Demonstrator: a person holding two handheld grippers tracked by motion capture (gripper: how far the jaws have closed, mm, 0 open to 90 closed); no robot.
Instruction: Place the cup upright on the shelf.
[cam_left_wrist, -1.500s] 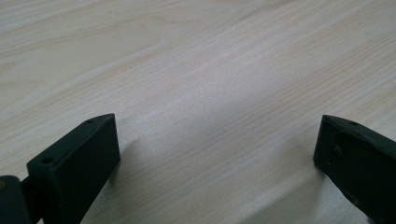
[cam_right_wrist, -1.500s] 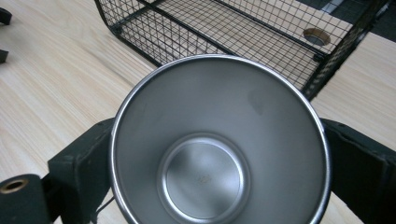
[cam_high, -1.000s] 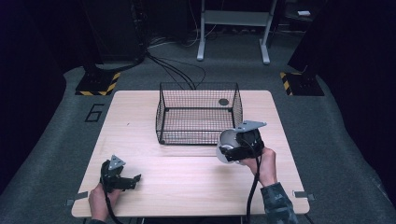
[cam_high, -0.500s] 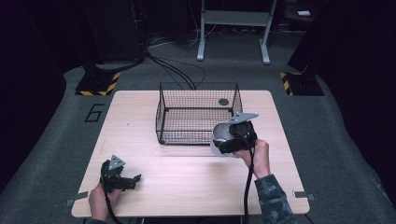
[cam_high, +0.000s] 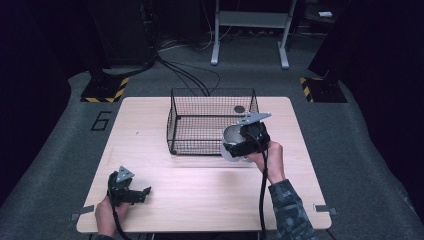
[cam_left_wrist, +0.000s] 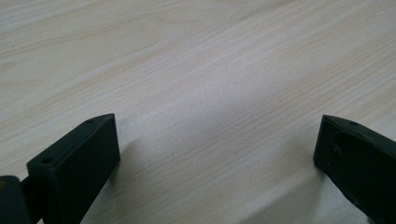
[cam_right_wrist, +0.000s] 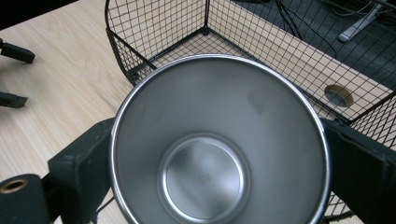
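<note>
Dark grey carpeted floor and black equipment surround a pale wooden bench (cam_high: 200, 200), seen from above. A black wire basket (cam_high: 212, 121) stands toward the far middle of the bench, open at the top, with a small dark round object (cam_high: 239, 109) lying near its far right corner. The right claw (cam_high: 239, 144) is held at the basket's near right corner, and a shiny steel cup (cam_right_wrist: 219, 140) is clamped between its two jaws, which press against opposite sides of the cup just below the rim. In the right gripper view the cup's empty inside faces the camera, with the basket mesh right behind it. The left claw (cam_high: 141, 194) rests low over the near left part of the bench, its jaws spread wide with nothing between them and bare wood beneath. The cup appears to be on its way into the basket. From here, the cup's rim or the claw could catch on the basket's top wire if it is not lifted high enough, and the smooth metal wall could slip from the jaws if the squeeze is relaxed too soon.
</note>
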